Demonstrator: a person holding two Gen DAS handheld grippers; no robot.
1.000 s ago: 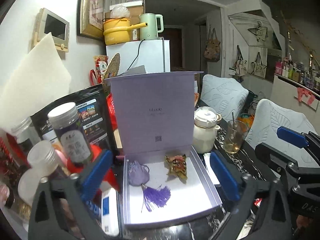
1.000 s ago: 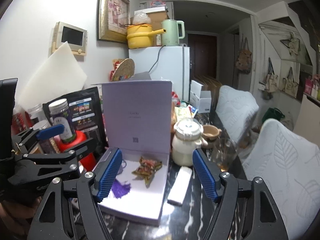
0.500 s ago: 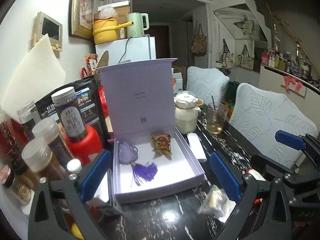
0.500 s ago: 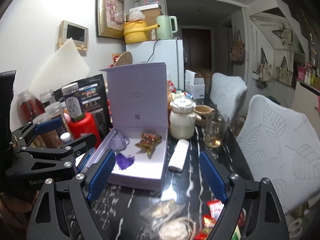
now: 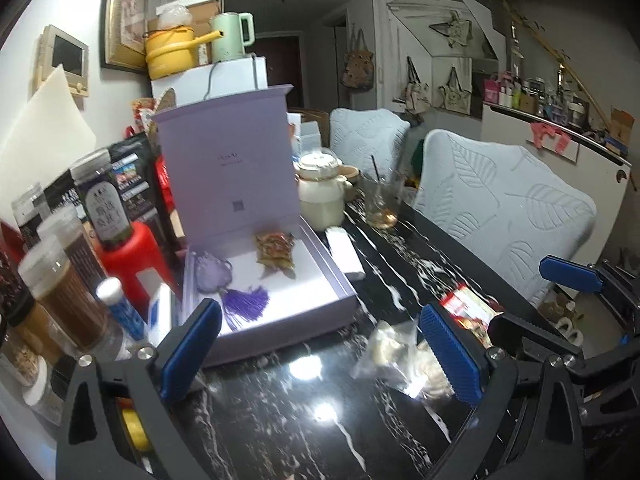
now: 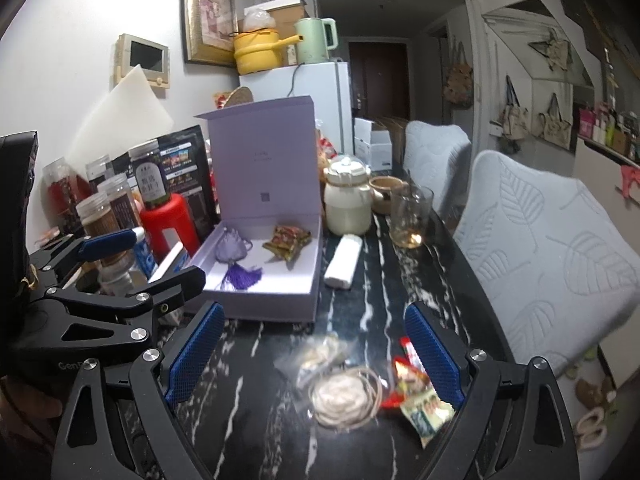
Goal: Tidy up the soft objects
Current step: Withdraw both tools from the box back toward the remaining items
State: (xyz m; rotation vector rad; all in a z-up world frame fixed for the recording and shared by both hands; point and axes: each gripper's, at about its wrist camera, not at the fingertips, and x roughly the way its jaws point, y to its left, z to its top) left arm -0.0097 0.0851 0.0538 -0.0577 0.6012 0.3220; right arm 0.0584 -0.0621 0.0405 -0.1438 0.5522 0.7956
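An open lilac gift box [image 5: 332,280] [image 6: 276,300] stands on the black marble table with its lid upright. In it lie a purple tasselled sachet [image 5: 218,276] [image 6: 230,250] and a brown patterned sachet [image 5: 276,250] [image 6: 290,238]. Near the table's front lie clear bags with pale soft items [image 5: 394,350] [image 6: 342,394] and red snack packets [image 5: 470,308] [image 6: 416,388]. My left gripper [image 5: 320,356] is open and empty in front of the box. My right gripper [image 6: 314,354] is open and empty above the clear bags.
Jars and a red bottle [image 5: 132,252] crowd the table's left side. A cream pot [image 5: 322,196], a glass [image 5: 382,204] and a white bar [image 5: 344,252] stand to the right of the box. Two pale leaf-pattern chairs [image 5: 500,216] line the table's right edge.
Both grippers have pulled back from the box toward the table's front. The clear bags and snack packets have come into view below them. Both stay open.
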